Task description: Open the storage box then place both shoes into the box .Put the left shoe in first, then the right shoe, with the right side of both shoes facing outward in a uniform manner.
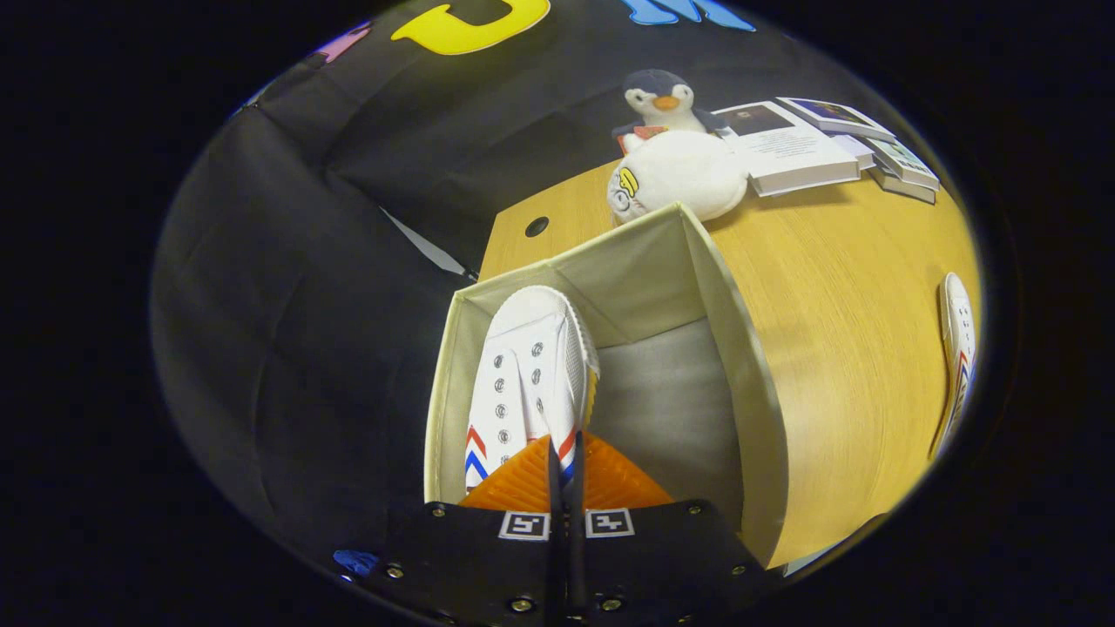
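the gripper hangs over the open box, its two fingers pressed close with only a thin slit between them, pinched on the rear edge of the shoe that sits inside the box. that shoe is white, with metal eyelets and red and blue chevrons on its side, and it lies along the box's left wall with its toe pointing away from the fingers toward the far wall. to the right of it the grey floor of the box is bare. the box is pale fabric, lid off or folded out of sight (which one cannot be told), and it stands on a wooden table near the table's left edge, beside the black cloth wall. the second shoe, white with the same red and blue marks, lies on the table well apart from the box, off to the right of it. beyond the box, just past its far corner, rests a white plush, and behind that a penguin toy. a few books lie stacked and fanned to the right of the toys. a small round hole shows in the table top near its far left corner.
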A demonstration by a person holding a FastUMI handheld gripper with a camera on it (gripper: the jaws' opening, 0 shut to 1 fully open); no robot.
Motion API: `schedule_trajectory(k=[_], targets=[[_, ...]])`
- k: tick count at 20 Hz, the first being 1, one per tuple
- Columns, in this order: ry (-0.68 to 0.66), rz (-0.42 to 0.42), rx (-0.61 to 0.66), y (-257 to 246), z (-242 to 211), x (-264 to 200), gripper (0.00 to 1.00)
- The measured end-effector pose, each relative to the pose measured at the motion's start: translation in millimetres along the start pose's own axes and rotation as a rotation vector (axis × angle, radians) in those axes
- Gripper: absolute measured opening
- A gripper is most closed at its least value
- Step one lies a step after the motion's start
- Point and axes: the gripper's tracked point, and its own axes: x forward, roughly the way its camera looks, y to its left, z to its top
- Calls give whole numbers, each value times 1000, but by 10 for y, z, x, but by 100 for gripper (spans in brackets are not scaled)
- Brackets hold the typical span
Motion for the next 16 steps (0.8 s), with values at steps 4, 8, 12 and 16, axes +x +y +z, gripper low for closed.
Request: schedule_trajectory(k=[4, 8, 12, 16], targets=[[27, -11, -4, -17, -121, 115, 1], [53, 123, -57, 168, -199, 87, 39], [17, 172, -172, 267, -198, -166, 96], [-69, 175, -303, 203, -31, -540, 96]])
